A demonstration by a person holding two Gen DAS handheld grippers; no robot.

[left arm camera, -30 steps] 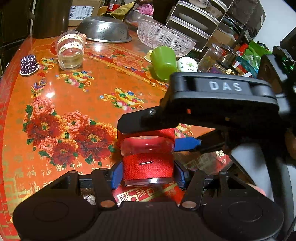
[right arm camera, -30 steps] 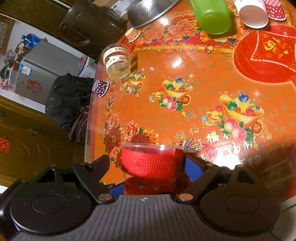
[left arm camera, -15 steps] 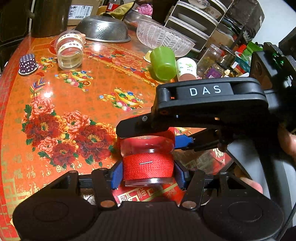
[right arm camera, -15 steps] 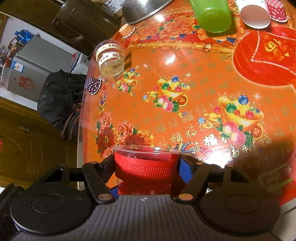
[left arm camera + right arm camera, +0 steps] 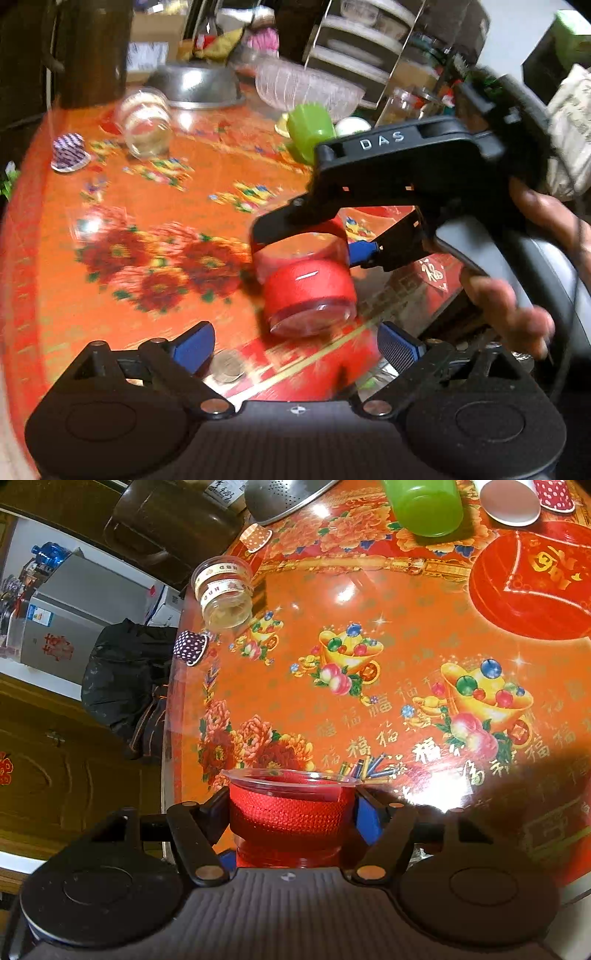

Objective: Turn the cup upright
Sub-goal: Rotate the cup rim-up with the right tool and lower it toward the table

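Note:
The cup point(image 5: 308, 291) is clear plastic with a red woven band. In the left wrist view it lies tilted, its base toward me, held above the table by my right gripper point(image 5: 314, 240), which is shut on it. My left gripper point(image 5: 295, 347) is open, its blue pads point(image 5: 194, 345) spread wide on either side below the cup, not touching it. In the right wrist view the cup point(image 5: 290, 805) sits between the right gripper's fingers point(image 5: 291, 812) with its open rim facing away from the camera.
On the orange flowered table point(image 5: 388, 627) are a clear taped jar point(image 5: 223, 592), a purple dotted paper cup point(image 5: 190, 648), a green cup point(image 5: 424, 506), a white cup point(image 5: 511, 502), a steel colander point(image 5: 195, 86) and a clear basket point(image 5: 306, 90). A coin point(image 5: 227, 367) lies near the left gripper.
My left gripper has opened and let go of the cup. The right gripper keeps hold of it and has turned and lifted it slightly; the left view blurs with motion.

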